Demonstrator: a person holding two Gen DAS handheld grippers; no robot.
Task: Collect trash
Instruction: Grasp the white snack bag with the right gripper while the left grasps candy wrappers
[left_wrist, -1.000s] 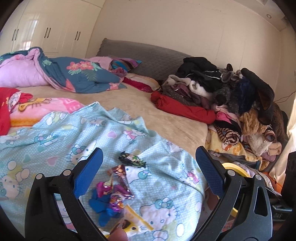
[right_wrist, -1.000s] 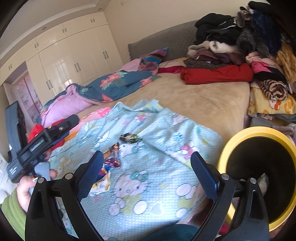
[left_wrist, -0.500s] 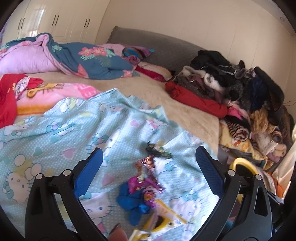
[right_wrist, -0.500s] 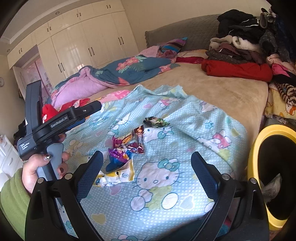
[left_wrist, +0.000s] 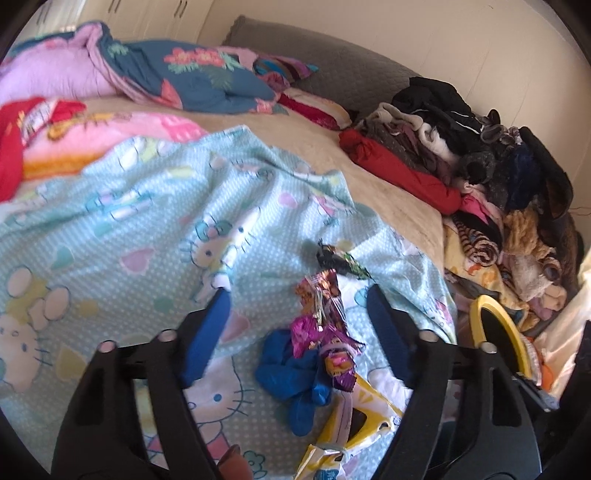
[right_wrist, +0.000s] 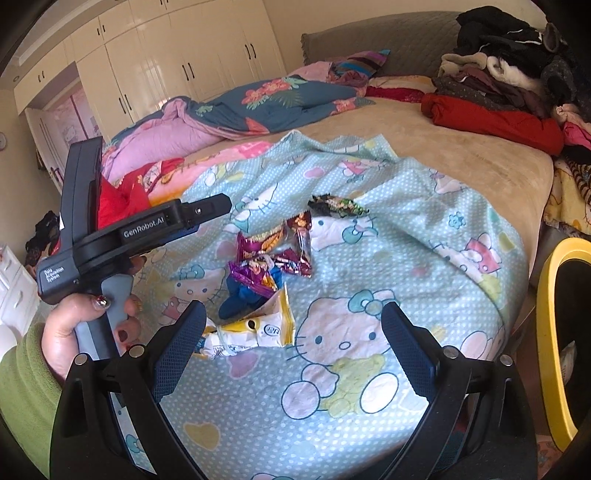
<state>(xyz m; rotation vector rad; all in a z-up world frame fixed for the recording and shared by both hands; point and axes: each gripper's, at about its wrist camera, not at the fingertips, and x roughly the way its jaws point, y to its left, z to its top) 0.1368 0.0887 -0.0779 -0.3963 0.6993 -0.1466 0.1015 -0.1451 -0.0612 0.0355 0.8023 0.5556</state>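
Note:
Several snack wrappers lie in a heap on the light blue cat-print sheet (right_wrist: 369, 369). There is a dark green one (left_wrist: 340, 260) (right_wrist: 338, 206), purple and brown foil ones (left_wrist: 319, 295) (right_wrist: 291, 240), a crumpled blue piece (left_wrist: 295, 373) (right_wrist: 240, 295) and a yellow-white packet (left_wrist: 354, 417) (right_wrist: 255, 328). My left gripper (left_wrist: 295, 295) hovers over the heap with its jaws closing; the foil wrappers show between them, untouched by the pads. My right gripper (right_wrist: 293, 310) stands open just short of the yellow-white packet. A yellow-rimmed black bin (left_wrist: 495, 332) (right_wrist: 550, 332) stands beside the bed at right.
A hand (right_wrist: 85, 332) in a green sleeve holds the left gripper's handle at the left of the right wrist view. Piled clothes (left_wrist: 480, 147) cover the bed's right side. A blue floral quilt (left_wrist: 207, 81) lies at the back, with white wardrobes (right_wrist: 166, 74) behind.
Both grippers have come forward and down toward the wrappers, which now look larger. The left jaws have narrowed from wide open. The bin has slid toward the right edge.

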